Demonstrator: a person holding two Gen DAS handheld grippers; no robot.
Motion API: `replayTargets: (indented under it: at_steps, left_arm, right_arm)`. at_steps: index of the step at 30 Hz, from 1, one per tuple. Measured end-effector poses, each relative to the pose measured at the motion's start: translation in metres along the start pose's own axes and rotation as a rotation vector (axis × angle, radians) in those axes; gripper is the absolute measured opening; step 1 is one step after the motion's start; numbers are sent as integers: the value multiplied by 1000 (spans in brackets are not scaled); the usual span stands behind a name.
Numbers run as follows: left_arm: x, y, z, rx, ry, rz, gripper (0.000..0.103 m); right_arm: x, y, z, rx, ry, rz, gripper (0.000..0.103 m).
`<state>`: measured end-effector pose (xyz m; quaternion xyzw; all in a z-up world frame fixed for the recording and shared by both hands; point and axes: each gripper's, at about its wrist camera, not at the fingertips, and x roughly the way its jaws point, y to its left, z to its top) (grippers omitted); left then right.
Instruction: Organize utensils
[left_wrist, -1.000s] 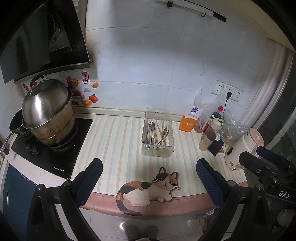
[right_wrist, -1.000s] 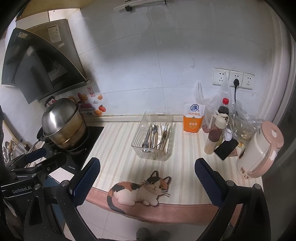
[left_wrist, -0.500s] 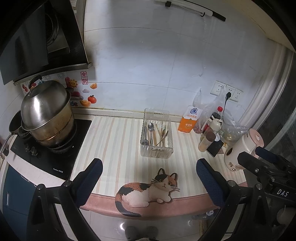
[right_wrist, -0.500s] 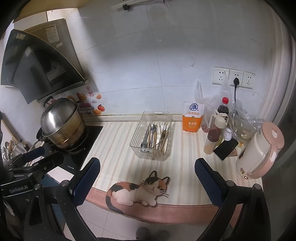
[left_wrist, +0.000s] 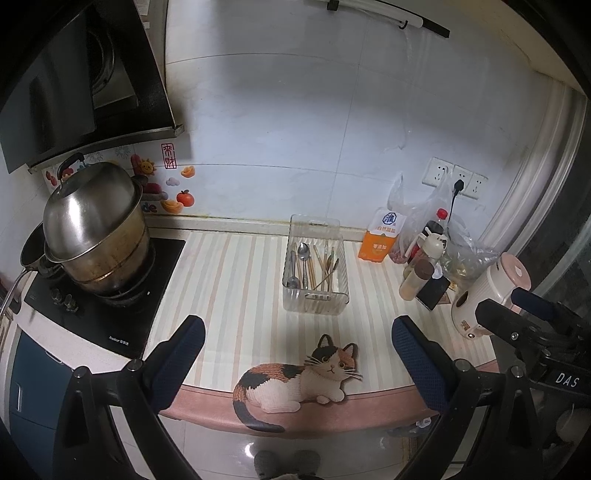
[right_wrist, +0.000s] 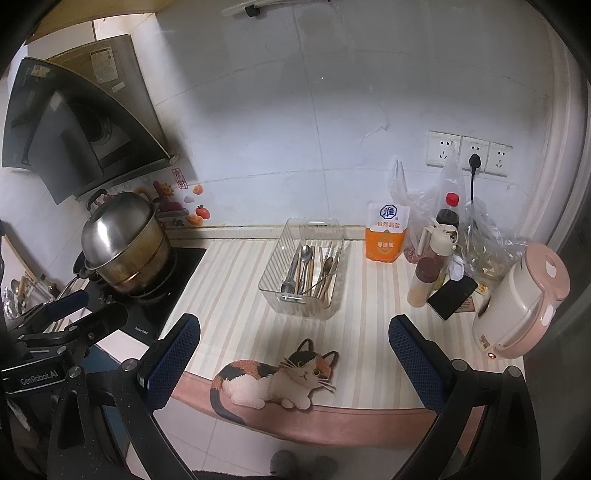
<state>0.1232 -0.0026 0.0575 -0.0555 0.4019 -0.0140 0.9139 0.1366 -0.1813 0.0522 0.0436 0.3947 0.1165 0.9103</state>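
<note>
**Both grippers drawn slightly back, utensils seen lying in the tray**

Over the last second little has been altered: the view from each wrist has been pulled back a touch from the worktop (left_wrist: 229, 280), and nothing on it has been shifted. The left gripper (left_wrist: 295, 354) and the right gripper (right_wrist: 291, 350) are held wide apart, with nothing between their pads. The utensils (left_wrist: 312, 266), spoons and chopsticks, are seen lying together lengthwise inside the clear tray (right_wrist: 277, 291), near the middle of the worktop behind the cat mat (left_wrist: 299, 380). Such a scene would fit utensils awaiting sorting, or a tray already filled; which cannot be settled.
</note>
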Motion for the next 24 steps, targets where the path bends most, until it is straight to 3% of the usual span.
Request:
replayTargets:
  at_steps: [24]
  left_arm:
    - [0,-1,0,4,2,-4,103]
  right_arm:
    - [0,1,-1,6,4,-4,103]
